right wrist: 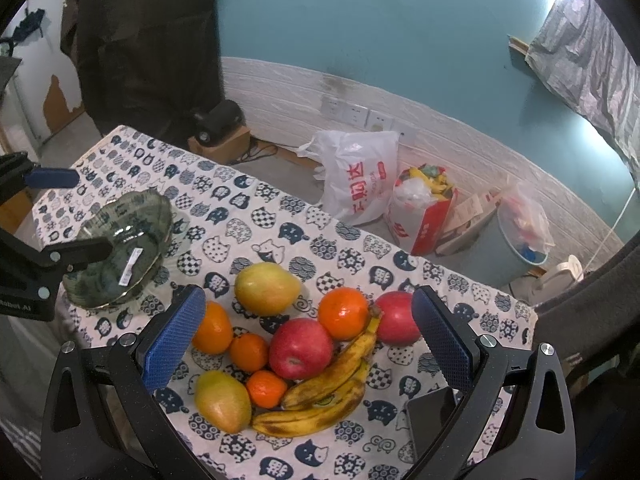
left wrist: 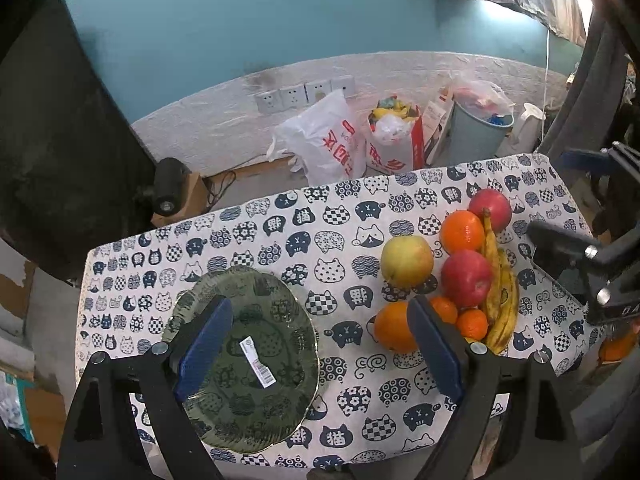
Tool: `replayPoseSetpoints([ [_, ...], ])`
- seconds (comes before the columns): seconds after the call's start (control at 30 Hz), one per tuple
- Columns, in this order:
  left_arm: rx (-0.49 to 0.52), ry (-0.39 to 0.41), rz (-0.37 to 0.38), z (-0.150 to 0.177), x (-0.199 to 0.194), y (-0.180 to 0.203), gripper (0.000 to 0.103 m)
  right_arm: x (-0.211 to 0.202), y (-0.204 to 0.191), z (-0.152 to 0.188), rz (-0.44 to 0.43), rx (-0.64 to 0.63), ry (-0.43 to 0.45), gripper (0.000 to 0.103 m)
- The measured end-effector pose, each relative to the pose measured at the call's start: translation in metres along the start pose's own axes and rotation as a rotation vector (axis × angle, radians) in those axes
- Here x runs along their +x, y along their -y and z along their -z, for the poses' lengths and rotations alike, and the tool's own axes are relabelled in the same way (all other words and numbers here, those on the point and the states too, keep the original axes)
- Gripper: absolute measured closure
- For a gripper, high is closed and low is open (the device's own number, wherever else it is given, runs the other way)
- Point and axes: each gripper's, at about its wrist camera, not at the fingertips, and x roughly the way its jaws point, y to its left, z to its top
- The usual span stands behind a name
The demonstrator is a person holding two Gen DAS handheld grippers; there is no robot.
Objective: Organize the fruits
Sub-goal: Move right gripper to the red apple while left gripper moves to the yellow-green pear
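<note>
left claw wide open, empty | right claw wide open, empty | glass plate barcode sticker, unreadable

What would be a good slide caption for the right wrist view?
Open right gripper hovering over loose fruit on a cat-print tablecloth, empty green glass plate waiting nearby.

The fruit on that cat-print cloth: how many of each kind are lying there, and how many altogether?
Counted from the right wrist view:
Red apples: 2
Yellow-green apples or pears: 2
Large oranges: 2
Small oranges: 2
Bananas: 2, as far as the bunch shows
Total: 10 fruits. All lie on the cloth; none is in the green glass plate.
</note>
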Motion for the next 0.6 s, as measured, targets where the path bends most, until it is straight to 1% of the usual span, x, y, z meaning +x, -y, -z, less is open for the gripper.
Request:
replayPoseSetpoints([
  [0.17,0.023,-0.040,0.016,-0.012,0.017,0.007,0.013,0.006,0.019,-0.009,0.018,0.034,-0.025,0.002],
  [0.27,0.025,-0.065,0.029,-0.022,0.028,0.008,0.013,0.015,0.035,-0.017,0.035,0.055,-0.061,0.002],
  [0.4,0.012,-0.101,0.065,-0.035,0.043,0.008,0.013,0.030,0.055,-0.023,0.061,0.084,-0.104,0.002],
  [0.5,0.016,-0.123,0.069,-0.044,0.055,0.010,0.013,0.045,0.070,-0.027,0.069,0.109,-0.150,0.003],
  [0.6,0.022,-0.166,0.075,-0.054,0.073,0.012,0.013,0.062,0.084,-0.028,0.079,0.133,-0.199,0.003],
])
